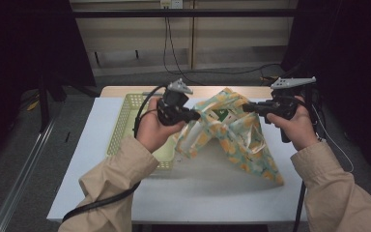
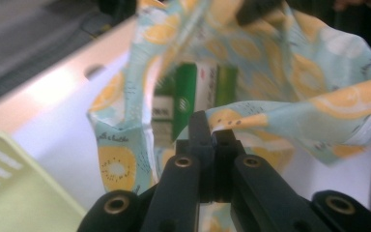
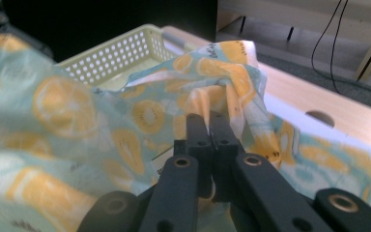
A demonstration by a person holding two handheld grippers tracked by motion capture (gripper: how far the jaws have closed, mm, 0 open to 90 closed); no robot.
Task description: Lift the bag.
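Item: cloth bag (image 1: 232, 140), pale blue-green with a yellow citrus-slice print. We find it on the white table (image 1: 101, 188), right of centre, its mouth lifted and its lower body draped toward five o'clock. A pale green basket (image 1: 125, 116) with a perforated wall stands at the bag's nine o'clock, touching or just beside it; we cannot tell which.

Contents: through the open mouth, the left gripper view shows a green and white box (image 2: 193, 92) standing inside. We cannot read its label.

Hold: the left gripper (image 1: 193, 116) has its jaws closed on the rim of the bag at the mouth's nine o'clock side; in its own view a thin fold of cloth is pinched between the tips. The right gripper (image 1: 247, 107) has its jaws closed on the opposite rim at three o'clock, gathered cloth bunched about them. Between the two, the mouth is stretched open.

Handling, as we judge it: thin, limp fabric that folds and sags wherever unsupported and keeps no shape of its own. Light in itself; the box adds some weight low down. The weave looks slightly smooth, so a single layer may slip from a shallow pinch. Not fragile.

Where to take hold: we recommend the hemmed rim, well inside the jaws, at two opposite points.
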